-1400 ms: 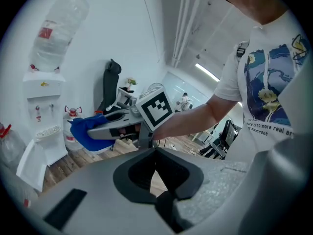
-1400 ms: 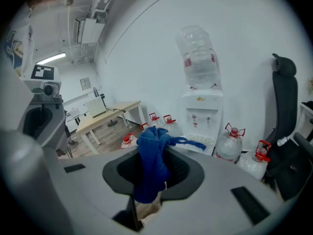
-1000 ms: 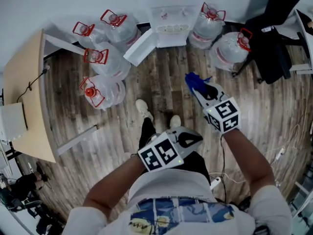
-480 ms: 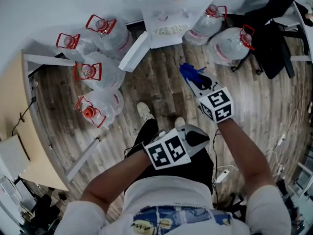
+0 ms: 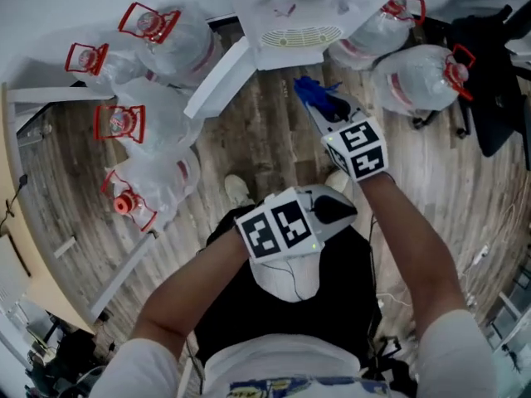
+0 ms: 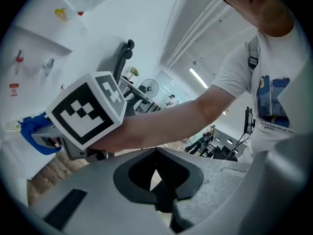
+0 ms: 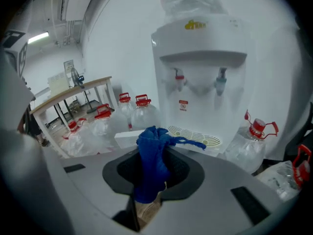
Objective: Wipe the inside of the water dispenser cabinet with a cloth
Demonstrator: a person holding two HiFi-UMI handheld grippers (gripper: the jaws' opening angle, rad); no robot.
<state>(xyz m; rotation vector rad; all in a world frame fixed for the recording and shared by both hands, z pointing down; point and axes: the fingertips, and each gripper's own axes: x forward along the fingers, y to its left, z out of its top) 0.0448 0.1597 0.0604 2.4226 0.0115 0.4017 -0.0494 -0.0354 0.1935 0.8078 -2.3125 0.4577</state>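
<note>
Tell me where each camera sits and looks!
Head view: on the person's head, looking down at floor, water dispenser, own arms, legs.
Left gripper view: on the left gripper, jaws shut, facing the person's right arm and shirt.
Right gripper view: on the right gripper, facing the water dispenser, gripping the blue cloth.
Shared: the blue cloth shows in all three.

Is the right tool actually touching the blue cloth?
Touching. The right gripper view shows the blue cloth pinched between the jaws of the right tool.

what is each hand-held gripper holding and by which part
Right hand-held gripper: blue cloth, pinched at its bunched lower end, the rest sticking out. Left hand-held gripper: shut, holding nothing.
</note>
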